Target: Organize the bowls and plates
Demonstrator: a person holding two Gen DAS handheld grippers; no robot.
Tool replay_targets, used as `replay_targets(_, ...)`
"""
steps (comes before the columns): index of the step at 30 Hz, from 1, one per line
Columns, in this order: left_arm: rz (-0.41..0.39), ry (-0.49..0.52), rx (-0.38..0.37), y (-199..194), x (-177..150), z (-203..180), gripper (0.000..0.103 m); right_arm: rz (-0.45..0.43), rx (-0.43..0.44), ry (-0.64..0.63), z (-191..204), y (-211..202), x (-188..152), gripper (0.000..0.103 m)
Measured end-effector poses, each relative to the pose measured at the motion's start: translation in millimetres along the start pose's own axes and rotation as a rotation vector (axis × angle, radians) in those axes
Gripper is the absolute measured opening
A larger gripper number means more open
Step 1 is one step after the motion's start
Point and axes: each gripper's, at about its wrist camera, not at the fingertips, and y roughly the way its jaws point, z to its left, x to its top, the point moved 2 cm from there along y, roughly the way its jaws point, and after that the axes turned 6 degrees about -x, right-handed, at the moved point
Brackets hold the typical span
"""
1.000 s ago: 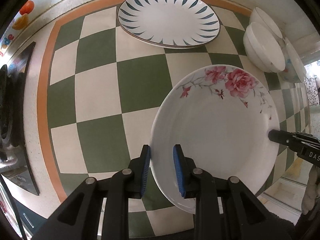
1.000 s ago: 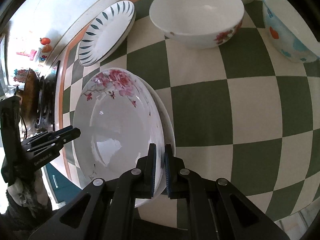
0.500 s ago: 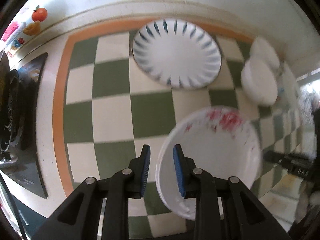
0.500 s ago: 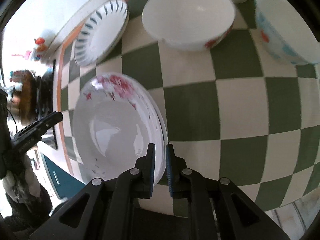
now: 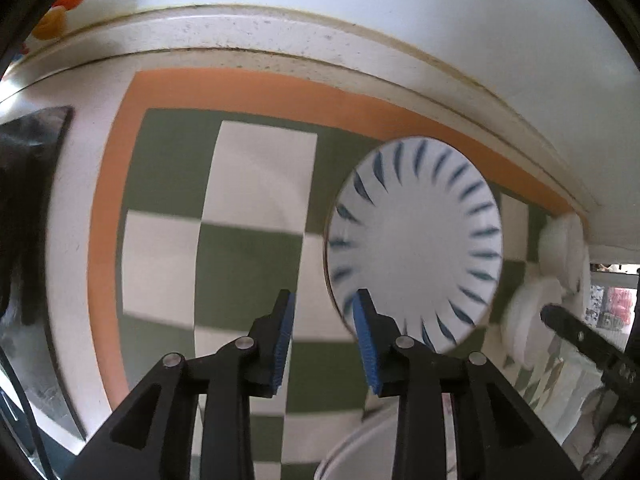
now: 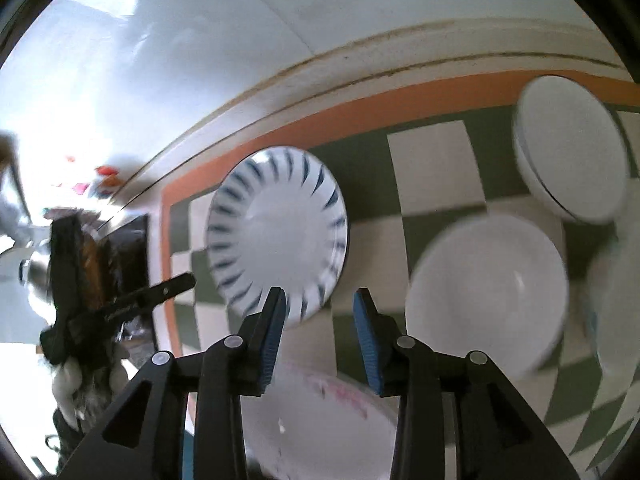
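A white plate with blue leaf marks (image 5: 416,264) lies on the green-and-cream checkered mat near the back wall; it also shows in the right wrist view (image 6: 276,232). My left gripper (image 5: 326,340) is open and empty, just left of that plate's near edge. My right gripper (image 6: 320,340) is open and empty, above the rose plate (image 6: 320,420), which lies flat below it. The rose plate's rim (image 5: 352,448) shows at the bottom of the left wrist view. A white bowl (image 6: 488,292) and a second bowl (image 6: 572,152) sit to the right.
The mat's orange border (image 5: 104,240) runs along the left and back. A black stove top (image 5: 28,184) is at the far left. The white wall ledge (image 5: 280,52) stands behind. A pale bowl (image 6: 616,300) sits at the right edge. White bowls (image 5: 560,268) show at right.
My right gripper has let go of the rose plate, which now lies on the mat. Both grippers have opened wider and moved up and towards the back wall and the blue-marked plate.
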Motion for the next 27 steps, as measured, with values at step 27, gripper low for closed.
replay_targets(27,-0.041,0.128,0.054,-6,-8,-36,0.011,0.044,-0.080,-0.022,3,61,48,0.011)
